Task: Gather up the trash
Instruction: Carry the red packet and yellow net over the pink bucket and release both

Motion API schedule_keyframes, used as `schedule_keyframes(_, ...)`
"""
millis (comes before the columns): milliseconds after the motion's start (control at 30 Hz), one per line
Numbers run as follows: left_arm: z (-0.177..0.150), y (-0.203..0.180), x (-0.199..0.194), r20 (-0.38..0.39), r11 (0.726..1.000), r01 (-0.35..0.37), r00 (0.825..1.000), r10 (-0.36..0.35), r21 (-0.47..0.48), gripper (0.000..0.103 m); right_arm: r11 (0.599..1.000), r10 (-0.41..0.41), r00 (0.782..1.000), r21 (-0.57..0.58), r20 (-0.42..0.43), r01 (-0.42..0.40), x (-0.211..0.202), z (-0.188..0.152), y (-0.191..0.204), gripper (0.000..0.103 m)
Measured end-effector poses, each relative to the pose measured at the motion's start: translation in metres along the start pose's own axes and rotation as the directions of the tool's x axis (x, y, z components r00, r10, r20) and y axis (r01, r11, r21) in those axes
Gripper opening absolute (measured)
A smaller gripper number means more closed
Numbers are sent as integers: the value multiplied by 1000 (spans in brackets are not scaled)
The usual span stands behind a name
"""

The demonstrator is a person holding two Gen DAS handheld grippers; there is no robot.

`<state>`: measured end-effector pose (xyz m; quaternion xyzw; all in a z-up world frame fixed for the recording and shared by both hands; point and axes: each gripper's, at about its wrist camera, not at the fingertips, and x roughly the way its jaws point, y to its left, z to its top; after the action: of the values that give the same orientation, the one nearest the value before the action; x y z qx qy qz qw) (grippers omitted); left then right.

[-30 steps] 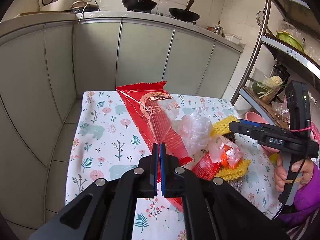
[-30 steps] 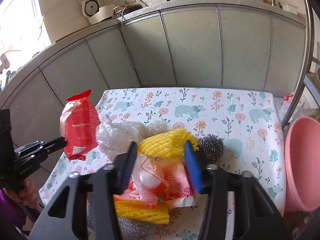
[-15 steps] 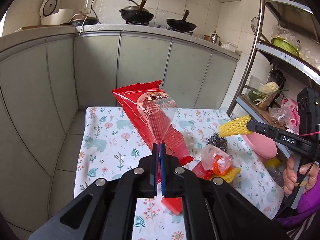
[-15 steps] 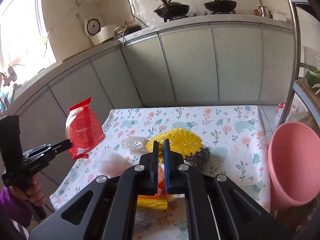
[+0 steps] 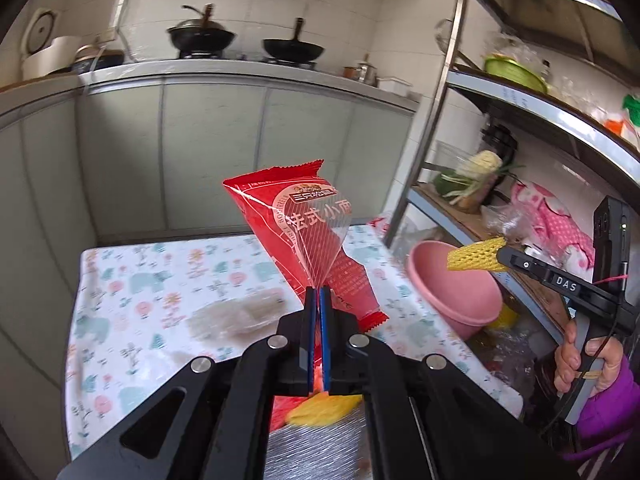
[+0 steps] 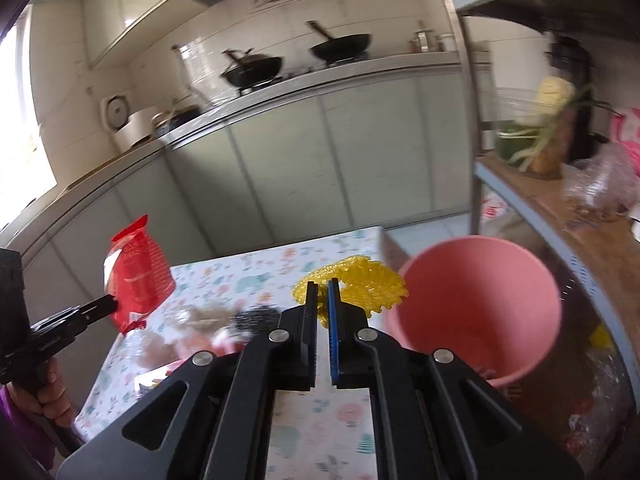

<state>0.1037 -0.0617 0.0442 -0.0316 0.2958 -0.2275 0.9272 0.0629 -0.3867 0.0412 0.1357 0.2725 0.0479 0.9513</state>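
Observation:
My left gripper [image 5: 319, 296] is shut on a red snack wrapper [image 5: 304, 232] and holds it up above the table; it also shows in the right wrist view [image 6: 134, 276]. My right gripper [image 6: 322, 292] is shut on a yellow foam fruit net [image 6: 360, 284] and holds it in the air next to the rim of a pink bin [image 6: 480, 312]. In the left wrist view the net [image 5: 474, 255] hangs over the pink bin [image 5: 456, 292]. More trash lies on the table: a clear plastic bag [image 5: 236, 314], a steel scourer [image 6: 256, 316] and another yellow net [image 5: 320, 408].
The table has a floral cloth [image 5: 132, 280]. A metal shelf rack [image 5: 520, 92] with vegetables and bags stands on the right, close to the bin. Grey kitchen cabinets [image 5: 208, 152] with pans on top run behind the table.
My right gripper shut on the yellow net, lifted it and carried it right to the pink bin. My left gripper rose with the red wrapper and turned right.

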Motion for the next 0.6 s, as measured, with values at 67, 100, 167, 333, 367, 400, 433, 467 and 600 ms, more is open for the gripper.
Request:
schedule_keyframes(67, 6, -19, 11, -7, 999, 22, 1000, -22, 28, 2, 999, -27, 1000, 41, 12, 26, -4, -2, -20, 5)
schedule_keyframes(100, 10, -30, 18, -10, 999, 38, 999, -37, 39, 2, 998, -38, 999, 54, 15, 37, -4, -5, -27, 5)
schedule_keyframes(167, 17, -46, 29, -16, 997, 65, 998, -64, 50, 2, 996, -65, 998, 70, 18, 64, -5, -8, -42, 5)
schedule_keyframes(333, 27, -95, 69, -58, 989, 119, 992, -114, 88, 2, 990, -110, 994, 90, 11, 109, 1, -15, -68, 5)
schedule_keyframes(367, 29, -103, 77, -69, 987, 129, 990, -122, 93, 2, 989, -114, 993, 96, 7, 113, 2, -16, -71, 5)
schedule_keyframes(400, 29, -113, 87, -82, 985, 142, 988, -134, 101, 2, 988, -118, 993, 103, 1, 117, 5, -17, -76, 5)
schedule_keyframes(433, 29, -123, 95, -91, 982, 150, 986, -140, 112, 2, 987, -123, 992, 105, -5, 123, 8, -18, -81, 5)
schedule_keyframes(467, 28, -130, 103, -102, 980, 156, 984, -143, 125, 2, 986, -129, 992, 107, -10, 130, 9, -20, -85, 5)
schedule_keyframes(600, 22, -160, 134, -149, 970, 176, 977, -151, 170, 2, 983, -129, 991, 126, -38, 133, 21, -25, -99, 5)
